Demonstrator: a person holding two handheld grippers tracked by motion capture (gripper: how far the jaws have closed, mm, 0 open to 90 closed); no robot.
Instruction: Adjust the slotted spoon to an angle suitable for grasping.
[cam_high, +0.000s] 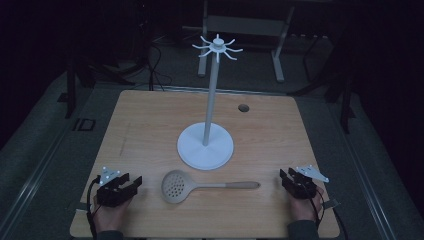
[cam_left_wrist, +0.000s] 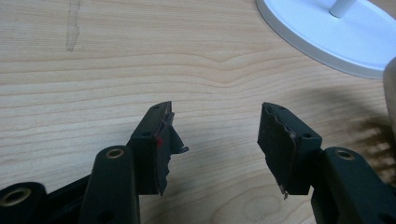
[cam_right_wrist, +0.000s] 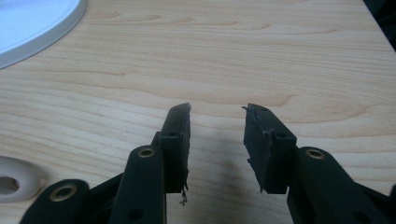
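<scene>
Grippers left (cam_high: 131, 183) and right (cam_high: 288, 176) both spread, empty, flanking unlabelled slotted spoon (cam_high: 176, 187).

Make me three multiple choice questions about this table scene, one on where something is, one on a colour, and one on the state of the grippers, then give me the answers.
1. Where does the slotted spoon lie?
A. On the table between the stand's base and the near edge
B. Hanging from a hook of the stand
C. On top of the stand's base

2. What colour is the hook stand?
A. Black
B. White
C. Red

3. How do the left gripper and the right gripper stand?
A. Both shut on the spoon
B. Left shut on the spoon's handle, right open
C. Both open with nothing between the jaws

Answers:
1 A, the high view shows the spoon flat on the wood in front of the round base.
2 B, pole, base and hooks are all white.
3 C, each gripper view shows a gap with bare wood between the jaws.
</scene>
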